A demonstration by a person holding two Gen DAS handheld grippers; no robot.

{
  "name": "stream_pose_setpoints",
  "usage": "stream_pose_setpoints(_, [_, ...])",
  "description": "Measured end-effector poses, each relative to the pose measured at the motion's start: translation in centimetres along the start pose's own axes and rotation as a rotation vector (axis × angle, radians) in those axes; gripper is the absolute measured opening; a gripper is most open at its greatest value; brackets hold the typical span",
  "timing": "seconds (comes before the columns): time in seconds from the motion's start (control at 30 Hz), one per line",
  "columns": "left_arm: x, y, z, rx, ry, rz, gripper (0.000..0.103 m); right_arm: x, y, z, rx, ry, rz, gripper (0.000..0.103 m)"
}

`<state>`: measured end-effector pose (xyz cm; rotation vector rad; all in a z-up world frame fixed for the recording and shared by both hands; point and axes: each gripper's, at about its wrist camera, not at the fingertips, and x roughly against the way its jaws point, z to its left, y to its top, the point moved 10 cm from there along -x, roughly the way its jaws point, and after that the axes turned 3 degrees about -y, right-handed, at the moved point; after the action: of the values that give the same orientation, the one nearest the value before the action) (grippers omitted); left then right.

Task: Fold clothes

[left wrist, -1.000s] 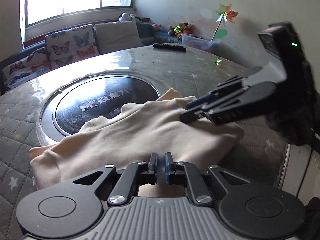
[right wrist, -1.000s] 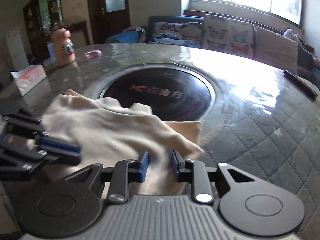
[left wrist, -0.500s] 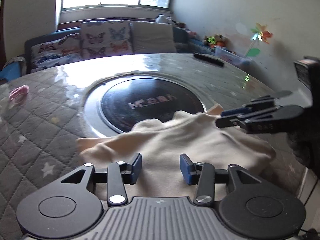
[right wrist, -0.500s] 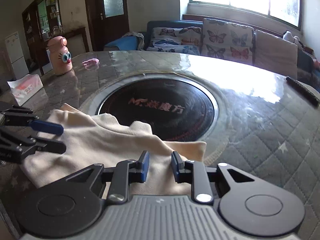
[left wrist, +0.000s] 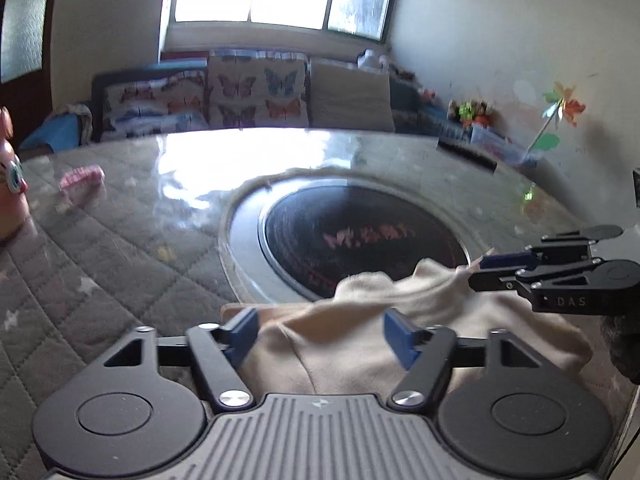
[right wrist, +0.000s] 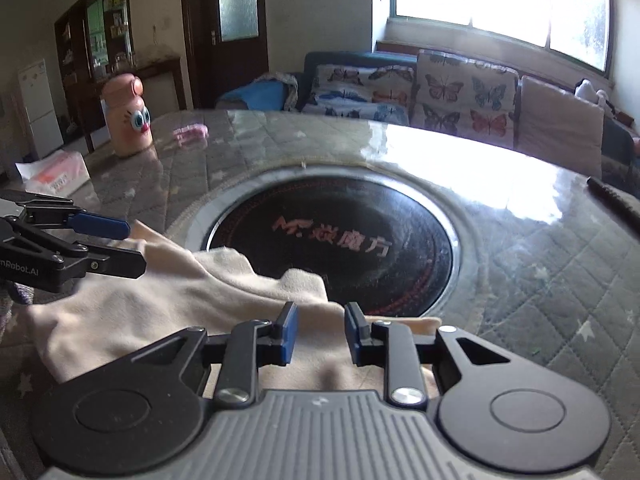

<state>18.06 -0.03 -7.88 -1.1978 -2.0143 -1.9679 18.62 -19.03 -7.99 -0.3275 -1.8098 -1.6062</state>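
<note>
Nearest me, my left gripper (left wrist: pixel 318 338) has just been opening and now stands wide, the cream garment (left wrist: pixel 360 344) lying below the gap with neither blue pad pressing on it. My right gripper (right wrist: pixel 318 330) has also been opening and stands at a narrow gap over the same garment (right wrist: pixel 168 304), its pads clear of the cloth as far as I can see. The garment lies crumpled on the near edge of the worktop (right wrist: pixel 560 280), its far hem lapping onto the dark round plate (right wrist: pixel 340 236) set in the middle. Beyond the garment, to the left, stand a peach bottle with cartoon eyes (right wrist: pixel 128 120) and a small pink thing (right wrist: pixel 191 133). Farthest off, past the worktop, is a sofa with butterfly cushions (right wrist: pixel 460 92).
</note>
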Motion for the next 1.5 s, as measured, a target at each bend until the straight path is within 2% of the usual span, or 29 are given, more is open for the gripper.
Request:
stream_pose_setpoints(0.03, [0.7, 0.4, -0.1, -0.009, 0.009, -0.031, 0.097, 0.7, 0.3, 0.1, -0.004, 0.003, -0.021, 0.040])
stream_pose_setpoints(0.07, [1.4, 0.9, -0.3, -0.020, 0.019, -0.062, 0.103, 1.4, 0.5, 0.2, -0.002, 0.007, -0.042, 0.045])
stream_pose_setpoints(0.2, [3.5, 2.4, -1.1, -0.083, 0.052, -0.141, 0.103, 3.3, 1.1, 0.7, 0.003, 0.010, -0.091, 0.055])
stream_pose_setpoints(0.27, [4.0, 2.8, -1.3, -0.071, 0.053, -0.146, 0.103, 4.1, 1.3, 1.1, -0.002, 0.015, -0.111, 0.058])
stream_pose_setpoints(0.33, [4.4, 3.0, -1.2, -0.038, 0.048, -0.149, 0.103, 5.2, 1.6, 1.5, -0.005, 0.018, -0.143, 0.065])
stream_pose_setpoints(0.37, [4.6, 3.1, -1.1, -0.022, 0.045, -0.150, 0.103, 5.9, 1.7, 1.7, -0.003, 0.021, -0.166, 0.075])
stream_pose_setpoints(0.4, [4.9, 3.2, -0.9, 0.002, 0.049, -0.149, 0.103, 6.6, 1.9, 2.0, -0.001, 0.025, -0.195, 0.092])
stream_pose_setpoints(0.43, [5.2, 3.1, -0.5, 0.028, 0.056, -0.146, 0.103, 7.2, 2.1, 2.2, 0.000, 0.028, -0.226, 0.100])
stream_pose_setpoints(0.47, [5.4, 3.0, -0.1, 0.046, 0.064, -0.142, 0.103, 8.2, 2.4, 2.7, 0.008, 0.033, -0.287, 0.103])
stream_pose_setpoints(0.5, [5.6, 2.9, 0.3, 0.055, 0.078, -0.136, 0.103, 8.9, 2.7, 3.2, 0.017, 0.036, -0.332, 0.103])
stream_pose_setpoints(0.6, [6.0, 2.0, 1.4, 0.073, 0.129, -0.093, 0.103, 8.9, 3.1, 4.6, 0.029, 0.065, -0.338, 0.103])
stream_pose_setpoints(0.7, [6.5, 0.8, 2.5, 0.123, 0.147, -0.050, 0.103, 8.1, 2.9, 6.7, 0.061, 0.114, -0.285, 0.103])
stream_pose_setpoints(0.87, [7.7, -1.2, 4.5, 0.235, 0.170, -0.020, 0.101, 7.0, 1.4, 11.7, 0.252, 0.173, -0.215, 0.103])
stream_pose_setpoints(1.03, [8.1, -3.4, 5.9, 0.333, 0.187, 0.023, 0.086, 5.4, -0.8, 16.6, 0.437, 0.202, -0.140, 0.098])
stream_pose_setpoints(1.23, [7.9, -4.9, 6.3, 0.389, 0.174, 0.059, 0.072, 3.5, -2.9, 20.0, 0.562, 0.206, -0.045, 0.085])
stream_pose_setpoints(1.33, [7.7, -5.3, 6.3, 0.407, 0.164, 0.073, 0.071, 2.8, -3.8, 21.1, 0.603, 0.196, -0.007, 0.076])
stream_pose_setpoints(1.4, [7.4, -5.3, 6.2, 0.418, 0.154, 0.080, 0.071, 2.5, -4.2, 21.6, 0.630, 0.188, 0.011, 0.064])
stream_pose_setpoints(1.5, [6.9, -5.3, 6.0, 0.430, 0.135, 0.091, 0.071, 2.3, -4.6, 22.1, 0.647, 0.172, 0.019, 0.057])
